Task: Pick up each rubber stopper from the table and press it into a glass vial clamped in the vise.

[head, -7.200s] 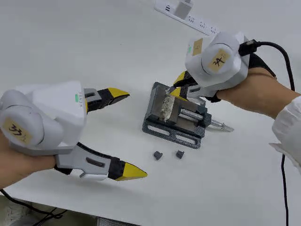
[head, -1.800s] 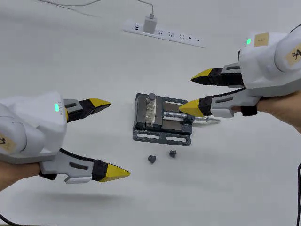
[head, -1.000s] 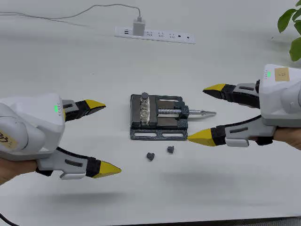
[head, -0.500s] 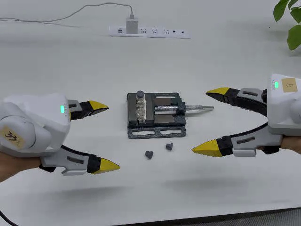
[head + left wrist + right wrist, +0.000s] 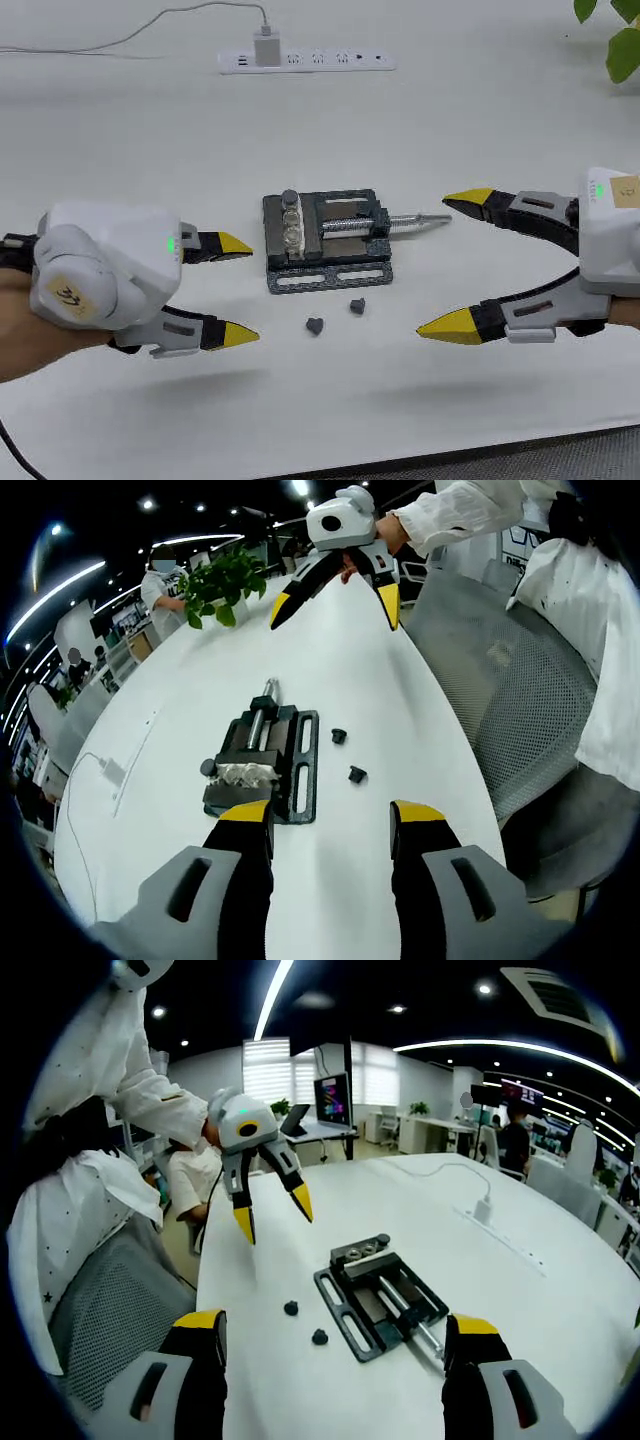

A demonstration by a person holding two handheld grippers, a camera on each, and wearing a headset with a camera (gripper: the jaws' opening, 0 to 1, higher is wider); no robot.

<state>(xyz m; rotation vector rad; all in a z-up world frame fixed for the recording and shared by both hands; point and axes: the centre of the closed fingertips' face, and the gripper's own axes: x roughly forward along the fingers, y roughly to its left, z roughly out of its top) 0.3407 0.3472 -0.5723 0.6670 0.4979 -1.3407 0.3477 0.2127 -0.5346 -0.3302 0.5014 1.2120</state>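
Observation:
A dark vise (image 5: pixel 325 250) sits mid-table with clear glass vials (image 5: pixel 291 228) clamped in its left jaws; the far vial carries a grey stopper (image 5: pixel 290 198). Two loose dark rubber stoppers (image 5: pixel 315 326) (image 5: pixel 357 306) lie just in front of the vise. My left gripper (image 5: pixel 250 290) hovers open left of the vise, nothing between its fingers. On the right, my right gripper (image 5: pixel 435 263) hangs wide open and empty. The left gripper view has the vise (image 5: pixel 262 760), both stoppers (image 5: pixel 338 736) (image 5: pixel 356 774) and the right gripper (image 5: pixel 335 605) beyond. The right gripper view has the vise (image 5: pixel 380 1295) and stoppers (image 5: pixel 291 1308) (image 5: pixel 319 1336).
A white power strip (image 5: pixel 305 60) with a plugged charger (image 5: pixel 267 47) lies at the table's far side. Plant leaves (image 5: pixel 615 40) hang at the top right. The table's front edge runs close below the grippers. A mesh chair (image 5: pixel 500 650) stands beside the table.
The right gripper has drawn back from the vise to the right and lower, staying open. The left gripper's jaws now stand closer together. The head view has shifted.

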